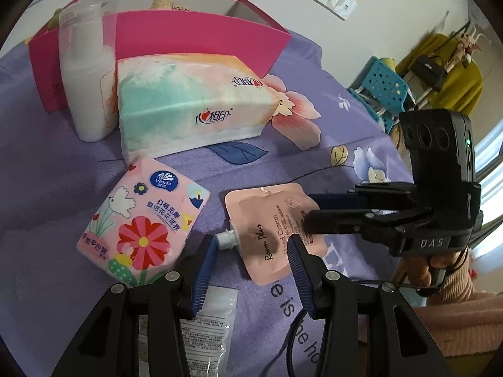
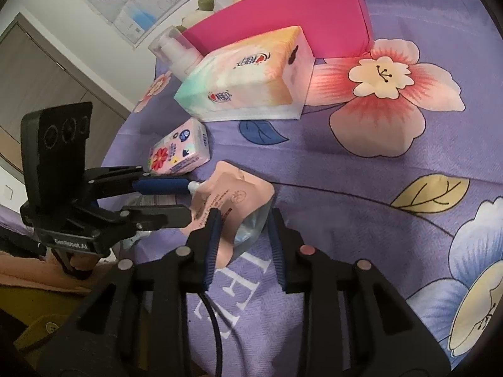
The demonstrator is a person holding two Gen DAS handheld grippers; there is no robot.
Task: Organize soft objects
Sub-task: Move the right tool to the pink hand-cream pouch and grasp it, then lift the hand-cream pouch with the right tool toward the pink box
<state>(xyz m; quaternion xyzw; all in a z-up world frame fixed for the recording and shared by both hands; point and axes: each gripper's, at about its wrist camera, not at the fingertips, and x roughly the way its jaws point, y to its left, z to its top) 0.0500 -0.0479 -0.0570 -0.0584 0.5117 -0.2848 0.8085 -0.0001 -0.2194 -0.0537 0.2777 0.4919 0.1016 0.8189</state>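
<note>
A pink hand cream pouch (image 1: 270,235) lies on the purple floral cloth (image 1: 314,163), its white spout pointing left. My left gripper (image 1: 251,246) is open with its blue pads on either side of the pouch's lower end. My right gripper (image 2: 243,224) is open too, with the pouch's edge (image 2: 232,207) between its pads; it enters the left wrist view from the right (image 1: 309,209). A small pink Vinda tissue pack (image 1: 141,220) lies left of the pouch. A big pastel tissue pack (image 1: 195,103) lies behind. A pink box (image 1: 195,31) stands at the back.
A white pump bottle (image 1: 86,75) stands left of the big tissue pack. A clear printed packet (image 1: 207,323) lies under my left gripper. A blue basket (image 1: 383,91) and a clothes rack (image 1: 446,62) stand beyond the bed's right edge.
</note>
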